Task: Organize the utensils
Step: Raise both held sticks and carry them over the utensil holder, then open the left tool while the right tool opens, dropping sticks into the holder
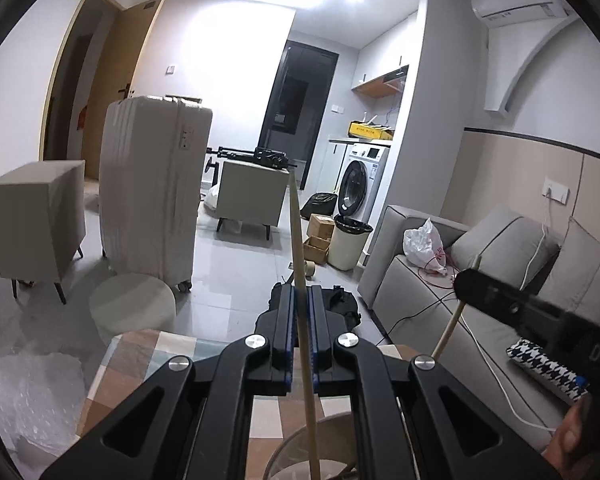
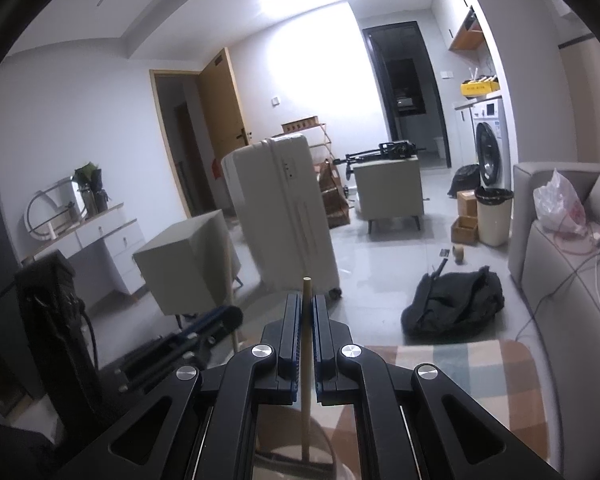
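My left gripper (image 1: 301, 300) is shut on a long pale wooden chopstick (image 1: 295, 236) that stands upright between its pads, its thin tip well above the fingers. Its lower end runs down toward a clear glass container (image 1: 296, 444) under the gripper. My right gripper (image 2: 307, 308) is shut on a second wooden chopstick (image 2: 306, 292), its blunt end just above the fingers and its lower end inside a clear glass container (image 2: 292, 456). In the left wrist view the right gripper (image 1: 470, 280) shows at the right with its chopstick (image 1: 450, 326). In the right wrist view the left gripper (image 2: 232, 316) shows at the left.
A table with a checkered cloth (image 2: 460, 364) lies under both grippers. A grey sofa (image 1: 440, 280) stands to the right, with a white plastic bag (image 1: 424, 246) on it. A white suitcase (image 1: 152, 188), cube stools, a black bag (image 2: 456, 300) and a bin (image 2: 494, 216) stand on the floor.
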`<state>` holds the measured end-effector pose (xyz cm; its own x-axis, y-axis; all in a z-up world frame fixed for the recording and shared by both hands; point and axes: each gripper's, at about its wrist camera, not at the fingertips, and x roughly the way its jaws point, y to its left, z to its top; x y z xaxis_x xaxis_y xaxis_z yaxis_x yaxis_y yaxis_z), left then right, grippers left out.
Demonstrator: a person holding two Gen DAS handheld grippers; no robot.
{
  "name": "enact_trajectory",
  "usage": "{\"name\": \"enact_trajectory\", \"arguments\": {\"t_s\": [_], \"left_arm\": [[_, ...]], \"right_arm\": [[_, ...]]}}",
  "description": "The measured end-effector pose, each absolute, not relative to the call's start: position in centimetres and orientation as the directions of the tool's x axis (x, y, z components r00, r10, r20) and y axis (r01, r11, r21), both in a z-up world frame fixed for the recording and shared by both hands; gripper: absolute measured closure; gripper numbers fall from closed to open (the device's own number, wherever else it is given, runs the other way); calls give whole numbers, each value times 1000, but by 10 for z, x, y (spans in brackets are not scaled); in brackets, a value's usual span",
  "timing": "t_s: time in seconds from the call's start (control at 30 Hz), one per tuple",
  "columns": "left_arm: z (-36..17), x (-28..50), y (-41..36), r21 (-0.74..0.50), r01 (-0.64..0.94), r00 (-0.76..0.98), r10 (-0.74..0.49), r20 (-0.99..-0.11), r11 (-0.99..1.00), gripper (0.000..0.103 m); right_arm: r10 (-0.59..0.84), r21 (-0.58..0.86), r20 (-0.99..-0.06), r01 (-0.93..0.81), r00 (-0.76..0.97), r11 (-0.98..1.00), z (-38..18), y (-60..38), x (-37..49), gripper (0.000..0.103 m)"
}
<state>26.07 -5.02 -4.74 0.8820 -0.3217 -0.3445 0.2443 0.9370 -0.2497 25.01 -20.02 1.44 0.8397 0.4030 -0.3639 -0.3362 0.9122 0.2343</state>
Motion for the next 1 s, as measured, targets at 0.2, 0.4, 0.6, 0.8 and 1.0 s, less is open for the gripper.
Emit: {"name": "enact_trajectory", "arguments": {"t_s": [0.2,0.4,0.6,0.8,1.0], "left_arm": [[-49,257,-52,-230,269,866,-339,-368,935,101],[-52,253,-50,-221,278,846,-347,-405,935,101],[-52,252,-51,-206,304,818,-366,-444,930,101],[-55,247,-36,-231,271,778,-354,-520,935,101],[-59,237,-26,-246,209,739,-317,-594,946,99]], "right_arm": [[415,230,-391,-349,821,908,7,-199,243,98],[420,227,-403,-355,813,907,2,-201,235,98],[425,252,-407,-348,808,903,-3,-208,234,98],[453,280,-426,-362,783,889,-10,-207,239,98],[465,284,-471,-370,750,884,-22,-199,239,97]]}}
